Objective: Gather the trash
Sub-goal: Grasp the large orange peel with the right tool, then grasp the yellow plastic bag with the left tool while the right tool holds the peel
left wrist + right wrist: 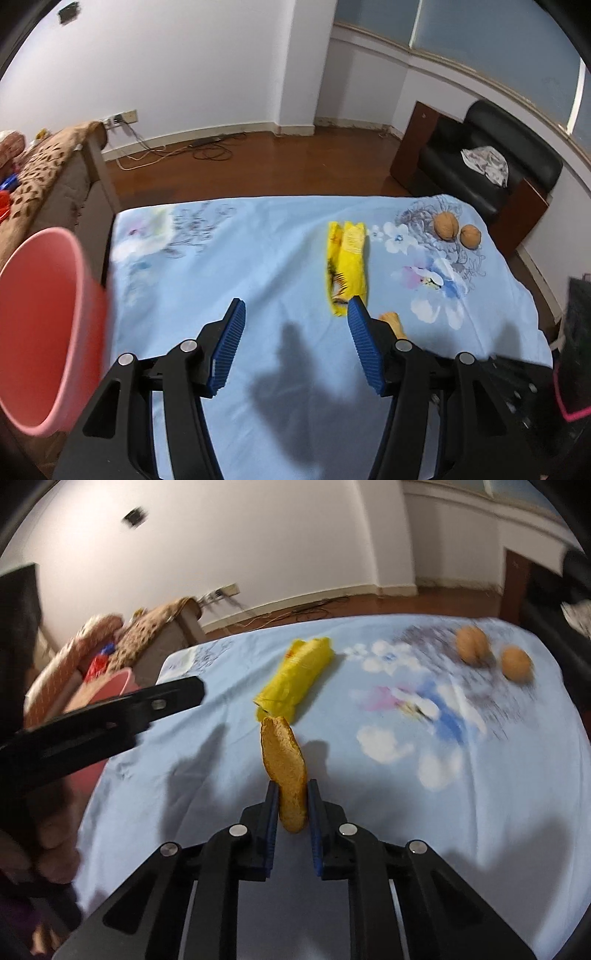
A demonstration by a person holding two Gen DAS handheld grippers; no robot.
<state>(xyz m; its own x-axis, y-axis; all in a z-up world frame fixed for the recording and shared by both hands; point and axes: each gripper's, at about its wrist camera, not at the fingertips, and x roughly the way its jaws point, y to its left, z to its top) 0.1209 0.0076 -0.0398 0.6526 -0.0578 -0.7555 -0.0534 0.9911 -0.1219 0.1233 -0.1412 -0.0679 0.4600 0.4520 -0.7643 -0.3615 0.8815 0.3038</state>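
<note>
While my right fingers (291, 794) pinch the bread crust (284, 771) low (crumbly stuff), it may snap before the left pink bin (44, 332); left fingers (295, 321) gape, idle.

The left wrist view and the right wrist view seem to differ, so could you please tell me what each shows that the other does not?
Only the left wrist view shows the open left gripper head-on, the inside of the pink bin, and the cloth on the black armchair.

Only the right wrist view shows the right gripper shut on the piece of bread, held upright above the sheet.

Both show the blue floral sheet, the yellow wrapper and the two walnuts lying apart from it.
</note>
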